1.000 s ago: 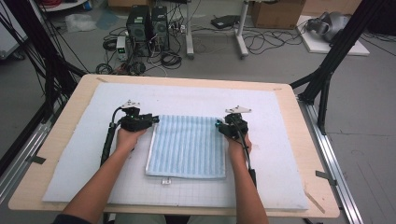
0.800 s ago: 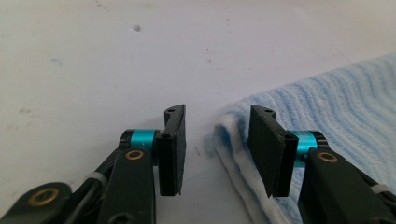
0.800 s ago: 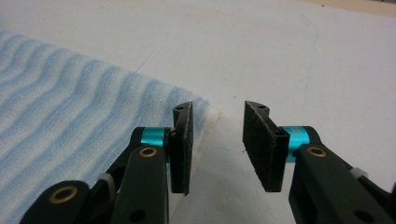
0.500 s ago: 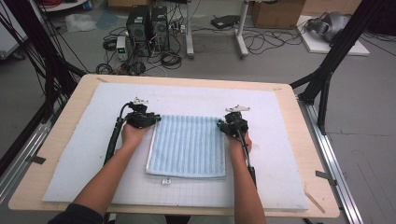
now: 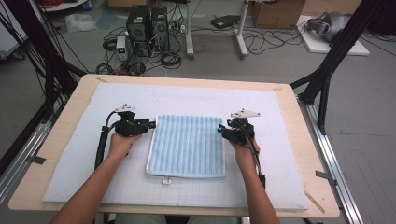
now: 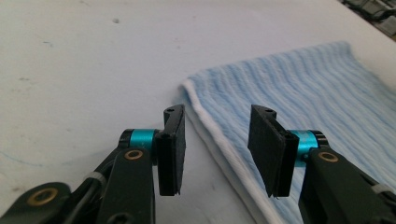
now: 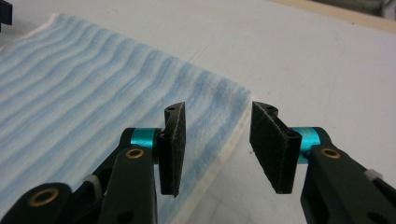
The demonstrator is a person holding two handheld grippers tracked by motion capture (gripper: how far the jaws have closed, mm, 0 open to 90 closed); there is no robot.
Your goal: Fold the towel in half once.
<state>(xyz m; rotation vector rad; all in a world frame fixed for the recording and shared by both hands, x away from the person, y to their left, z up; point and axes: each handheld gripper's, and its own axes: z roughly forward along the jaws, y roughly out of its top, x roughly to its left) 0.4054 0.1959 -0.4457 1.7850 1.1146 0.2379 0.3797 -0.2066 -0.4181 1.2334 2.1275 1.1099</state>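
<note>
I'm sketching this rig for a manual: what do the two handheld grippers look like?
Both the left gripper and right gripper are black, with flat black pads, turquoise collars and brass rivets. Each carries a grey three-cornered plate on top and trails a black cable. The forearms are bare.

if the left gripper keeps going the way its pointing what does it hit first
Most likely the towel: the left gripper straddles its near edge, jaws open. Height above it is hard to judge.
</note>
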